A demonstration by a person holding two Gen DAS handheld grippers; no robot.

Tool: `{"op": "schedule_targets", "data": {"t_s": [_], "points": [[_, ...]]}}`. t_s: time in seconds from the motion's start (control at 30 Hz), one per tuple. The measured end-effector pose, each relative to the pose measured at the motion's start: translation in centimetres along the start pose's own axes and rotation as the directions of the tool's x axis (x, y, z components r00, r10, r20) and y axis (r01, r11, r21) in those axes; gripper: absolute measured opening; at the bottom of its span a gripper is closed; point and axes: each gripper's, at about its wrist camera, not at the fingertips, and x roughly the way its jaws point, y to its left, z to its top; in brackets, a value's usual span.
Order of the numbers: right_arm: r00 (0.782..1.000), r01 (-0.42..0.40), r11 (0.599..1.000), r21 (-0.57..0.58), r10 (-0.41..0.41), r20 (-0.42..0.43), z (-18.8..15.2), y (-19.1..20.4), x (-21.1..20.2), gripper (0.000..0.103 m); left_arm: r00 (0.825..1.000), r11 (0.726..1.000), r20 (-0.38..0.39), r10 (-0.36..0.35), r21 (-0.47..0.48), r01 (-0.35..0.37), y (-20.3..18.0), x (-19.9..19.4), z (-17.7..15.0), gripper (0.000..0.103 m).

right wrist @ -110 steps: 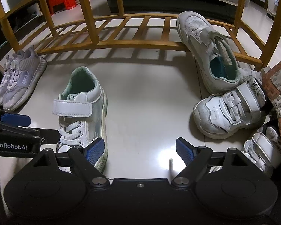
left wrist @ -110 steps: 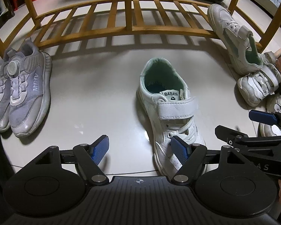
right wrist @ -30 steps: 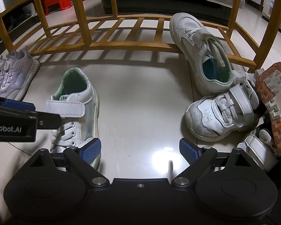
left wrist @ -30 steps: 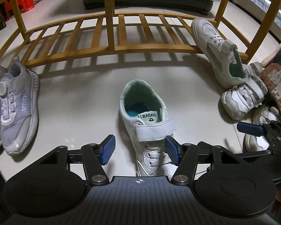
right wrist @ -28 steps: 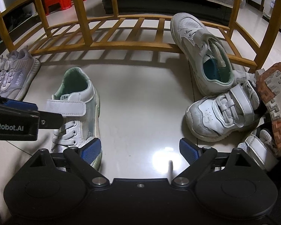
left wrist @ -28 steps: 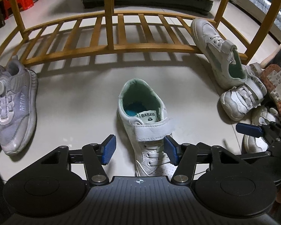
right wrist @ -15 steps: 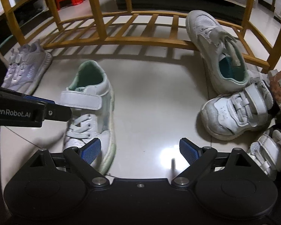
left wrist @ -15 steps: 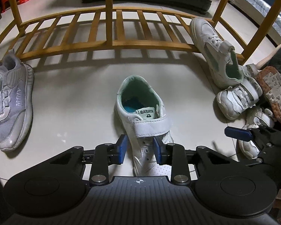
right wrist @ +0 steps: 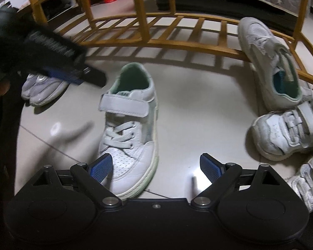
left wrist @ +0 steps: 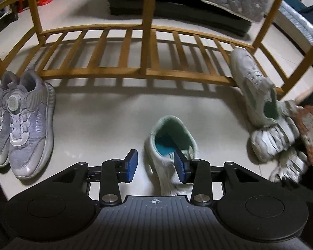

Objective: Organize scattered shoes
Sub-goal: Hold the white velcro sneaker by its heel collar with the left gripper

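A white strap sneaker (right wrist: 129, 125) with mint lining sits on the pale tiled floor (right wrist: 198, 108), heel toward the wooden shoe rack (left wrist: 135, 70), as the left tool (left wrist: 156, 165) hangs over its tongue and collar. The tool's blue pads stand partly apart; the right-hand pad overlaps the shoe's tongue in the left wrist view, the left-hand pad is clear of the shoe, and whether anything is pinched cannot be told. Half a second ago the pads were drawn close over the strap, so they now stand wider and sit nearer the shoe's opening. The "BABAYA" tongue label, legible a moment earlier, is blurred now.

At far left a pair of grey dial-lace sneakers (left wrist: 20, 125) stands side by side; lettering on the outer shoe's flank is too smeared to read. At right, a white sneaker (right wrist: 267, 62) leans against the rack's lower rail, above a heap of white strap shoes (right wrist: 288, 131) and an upturned brown sole (left wrist: 311, 133).

The right tool (right wrist: 155, 167) is spread wide and empty, its left pad over the toe of the strap sneaker (the right wrist camera has come closer to that shoe since the previous frame).
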Motion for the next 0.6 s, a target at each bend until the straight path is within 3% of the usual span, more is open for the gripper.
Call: {"op": "schedule_targets", "data": {"t_s": [0.23, 0.47, 0.6], "points": [[0.999, -0.019, 0.999, -0.049, 0.017, -0.029, -0.3, 1.6, 0.7, 0.093, 0.998, 0.999, -0.035, 0.049, 0.026, -0.048, -0.1, 2.3, 0.8, 0.039], [0.999, -0.021, 0.998, -0.056, 0.019, -0.034, -0.3, 2.3, 0.7, 0.093, 0.997, 0.998, -0.052, 0.053, 0.039, -0.051, 0.2, 3.4, 0.9, 0.039], [0.999, -0.008, 0.999, -0.050, 0.007, -0.036, -0.5, 2.4, 0.1, 0.093, 0.997, 0.996, -0.054, 0.063, 0.069, -0.060, 0.1, 3.4, 0.7, 0.032]]}}
